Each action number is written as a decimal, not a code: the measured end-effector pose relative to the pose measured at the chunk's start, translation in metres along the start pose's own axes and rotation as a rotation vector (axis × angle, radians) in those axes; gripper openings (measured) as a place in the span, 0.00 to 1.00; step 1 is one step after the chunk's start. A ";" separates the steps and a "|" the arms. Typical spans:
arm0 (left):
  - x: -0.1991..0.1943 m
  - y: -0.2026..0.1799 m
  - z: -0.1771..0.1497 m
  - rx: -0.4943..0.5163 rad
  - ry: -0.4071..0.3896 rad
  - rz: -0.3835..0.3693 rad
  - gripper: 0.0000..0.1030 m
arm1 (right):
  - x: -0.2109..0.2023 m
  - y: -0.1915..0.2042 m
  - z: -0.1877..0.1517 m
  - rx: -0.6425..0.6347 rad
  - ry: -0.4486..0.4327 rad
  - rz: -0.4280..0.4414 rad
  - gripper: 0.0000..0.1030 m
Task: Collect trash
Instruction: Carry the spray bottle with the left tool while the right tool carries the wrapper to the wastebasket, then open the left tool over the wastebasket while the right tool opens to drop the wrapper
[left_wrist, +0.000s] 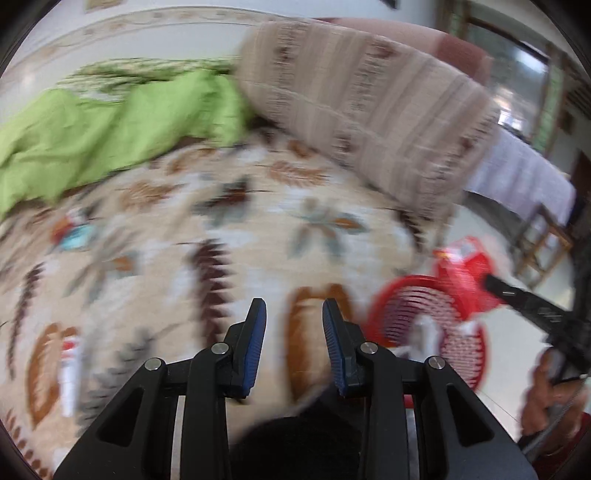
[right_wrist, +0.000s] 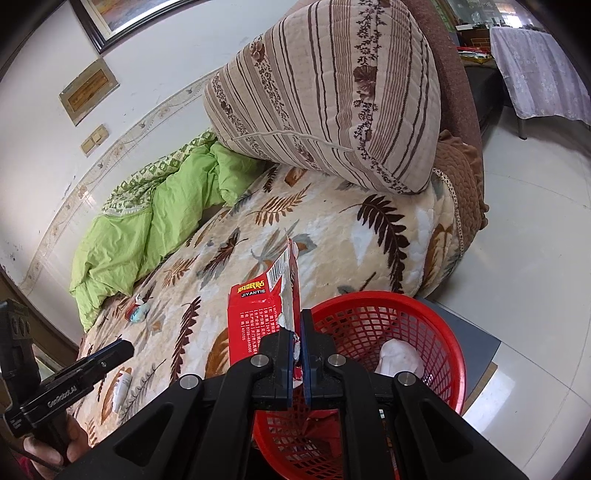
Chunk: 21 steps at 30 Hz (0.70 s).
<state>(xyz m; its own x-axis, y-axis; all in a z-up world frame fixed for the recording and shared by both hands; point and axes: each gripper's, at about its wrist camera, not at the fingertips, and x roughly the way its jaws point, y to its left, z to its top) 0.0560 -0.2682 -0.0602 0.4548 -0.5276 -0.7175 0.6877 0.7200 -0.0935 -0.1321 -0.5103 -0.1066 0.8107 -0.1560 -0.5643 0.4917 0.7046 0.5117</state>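
My right gripper (right_wrist: 300, 321) is shut on the torn edge of a red cardboard box (right_wrist: 251, 314), held upright at the near rim of a red mesh basket (right_wrist: 417, 306). A white crumpled tissue (right_wrist: 400, 356) lies inside the basket. In the blurred left wrist view, my left gripper (left_wrist: 293, 306) hangs over the leaf-patterned bed cover (left_wrist: 221, 221), jaws apart with nothing between them; the basket (left_wrist: 417, 291) and the box (left_wrist: 465, 269) sit to its right. On the bed lie a small red and teal wrapper (right_wrist: 138, 312) and a white tube (right_wrist: 122, 387).
A green quilt (right_wrist: 147, 229) is bunched along the wall side of the bed. A large striped pillow (right_wrist: 332, 103) leans at the head. The basket stands on the pale tiled floor (right_wrist: 535, 240) beside the bed. A cloth-covered table (right_wrist: 535, 66) stands far right.
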 end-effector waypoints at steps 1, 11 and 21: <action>-0.002 0.018 -0.003 -0.028 0.004 0.034 0.30 | 0.001 0.000 0.000 -0.004 0.002 0.000 0.04; 0.003 0.192 -0.043 -0.243 0.150 0.375 0.45 | 0.012 0.007 -0.003 -0.014 0.022 0.016 0.04; 0.051 0.203 -0.057 -0.267 0.240 0.353 0.30 | 0.007 0.005 -0.006 -0.015 0.022 -0.002 0.04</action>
<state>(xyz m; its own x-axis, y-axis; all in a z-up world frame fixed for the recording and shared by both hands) 0.1866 -0.1233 -0.1553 0.4692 -0.1348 -0.8728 0.3323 0.9426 0.0331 -0.1256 -0.5037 -0.1117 0.8024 -0.1422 -0.5796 0.4885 0.7144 0.5010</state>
